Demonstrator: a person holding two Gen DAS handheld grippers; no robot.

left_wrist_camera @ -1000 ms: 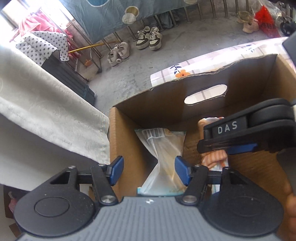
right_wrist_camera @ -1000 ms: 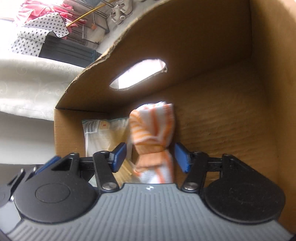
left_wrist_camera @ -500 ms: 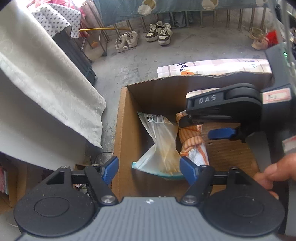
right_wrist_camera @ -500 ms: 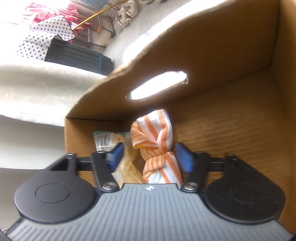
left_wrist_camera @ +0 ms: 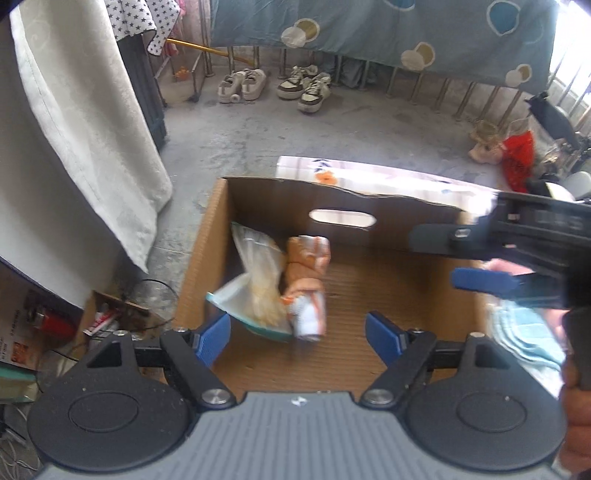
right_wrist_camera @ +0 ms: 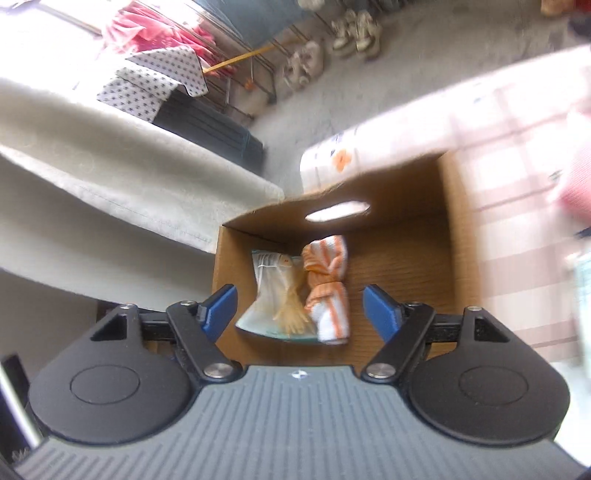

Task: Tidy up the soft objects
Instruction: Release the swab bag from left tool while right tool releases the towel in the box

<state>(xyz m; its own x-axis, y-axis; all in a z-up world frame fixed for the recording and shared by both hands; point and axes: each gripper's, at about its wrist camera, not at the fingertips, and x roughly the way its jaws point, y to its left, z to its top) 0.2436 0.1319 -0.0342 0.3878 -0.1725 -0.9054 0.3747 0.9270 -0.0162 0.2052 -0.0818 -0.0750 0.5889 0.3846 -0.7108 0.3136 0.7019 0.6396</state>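
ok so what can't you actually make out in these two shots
- Right gripper, left wrist view: motion-blurred and cut by the right edge.
- Light blue cloth, left wrist view: partly behind that gripper; in the right wrist view a blur at the right edge.
- Plastic bag in the cardboard box: label too small to read.

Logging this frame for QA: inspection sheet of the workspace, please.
Surface: checked tablecloth under the cardboard box.
Job's things: striped towel and bagged gloves side by side in the box; light blue cloth outside it.
Clutter: litter on the floor.
Grippers: left gripper and right gripper both open, empty.
Cables: dark wire on the floor.
Surroundings: shoes, hanging sheet.
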